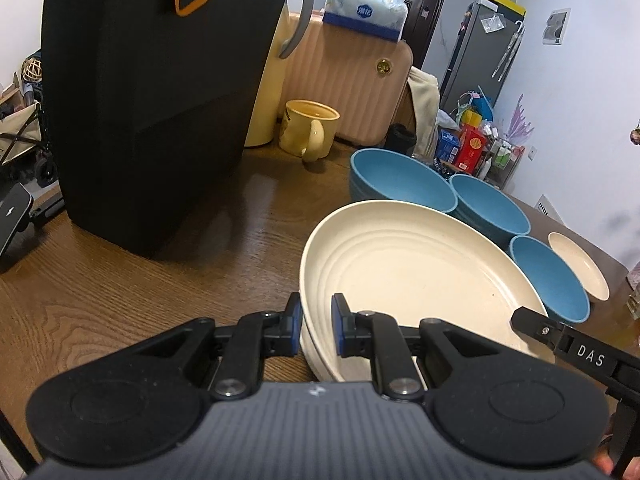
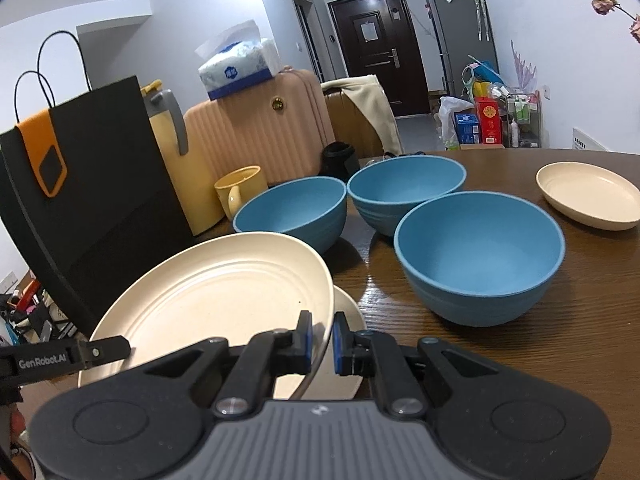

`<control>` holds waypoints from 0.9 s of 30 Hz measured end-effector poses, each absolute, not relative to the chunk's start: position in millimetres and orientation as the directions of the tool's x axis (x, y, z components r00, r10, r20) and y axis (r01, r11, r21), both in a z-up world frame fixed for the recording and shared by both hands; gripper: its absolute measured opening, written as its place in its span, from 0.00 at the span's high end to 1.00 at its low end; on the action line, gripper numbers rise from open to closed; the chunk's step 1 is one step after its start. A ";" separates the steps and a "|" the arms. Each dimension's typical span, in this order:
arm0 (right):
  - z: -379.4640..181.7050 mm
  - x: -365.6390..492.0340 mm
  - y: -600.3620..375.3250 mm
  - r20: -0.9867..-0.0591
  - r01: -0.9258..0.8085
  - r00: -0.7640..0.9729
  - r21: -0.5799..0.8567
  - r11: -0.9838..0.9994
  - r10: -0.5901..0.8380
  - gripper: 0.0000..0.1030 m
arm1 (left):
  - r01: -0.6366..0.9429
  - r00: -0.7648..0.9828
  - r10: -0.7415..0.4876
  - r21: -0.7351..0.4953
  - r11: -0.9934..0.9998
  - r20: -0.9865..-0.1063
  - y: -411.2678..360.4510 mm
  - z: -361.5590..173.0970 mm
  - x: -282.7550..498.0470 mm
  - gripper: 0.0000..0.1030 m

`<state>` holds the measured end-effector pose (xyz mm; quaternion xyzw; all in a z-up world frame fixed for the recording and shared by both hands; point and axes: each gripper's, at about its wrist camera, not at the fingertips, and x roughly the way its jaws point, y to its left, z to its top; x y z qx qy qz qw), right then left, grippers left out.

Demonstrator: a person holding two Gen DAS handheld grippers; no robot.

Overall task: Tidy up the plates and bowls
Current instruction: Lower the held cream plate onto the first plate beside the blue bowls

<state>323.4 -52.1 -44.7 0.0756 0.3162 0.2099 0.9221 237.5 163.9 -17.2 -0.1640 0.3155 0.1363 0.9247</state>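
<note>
A large cream ribbed plate [image 1: 420,272] [image 2: 216,292] is tilted over a second cream plate [image 2: 344,344] lying on the wooden table. My left gripper [image 1: 317,322] is shut on the large plate's left rim. My right gripper [image 2: 322,338] is shut on its right rim; it also shows in the left wrist view [image 1: 532,322]. Three blue bowls [image 2: 480,256] [image 2: 292,212] [image 2: 406,184] stand behind the plates. A small cream plate [image 2: 588,196] [image 1: 580,266] lies at the far right.
A black paper bag [image 1: 152,92] stands at the left on the table [image 1: 140,292]. A yellow mug [image 1: 308,128] and a yellow thermos [image 2: 172,156] stand behind it. A pink suitcase [image 2: 256,136] with a tissue pack stands beyond the table.
</note>
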 end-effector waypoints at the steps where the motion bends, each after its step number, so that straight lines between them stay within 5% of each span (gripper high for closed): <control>1: -46.9 325.1 -50.8 -0.554 -0.340 0.710 0.272 0.900 0.435 0.90 | -0.357 0.762 0.149 -0.216 0.909 -0.630 164.7 -18.8 238.4 0.85; 27: -83.1 351.7 -40.7 -0.570 -0.332 0.711 0.244 0.911 0.412 0.90 | -0.342 0.729 0.187 -0.114 0.933 -0.659 163.2 -52.4 274.3 0.85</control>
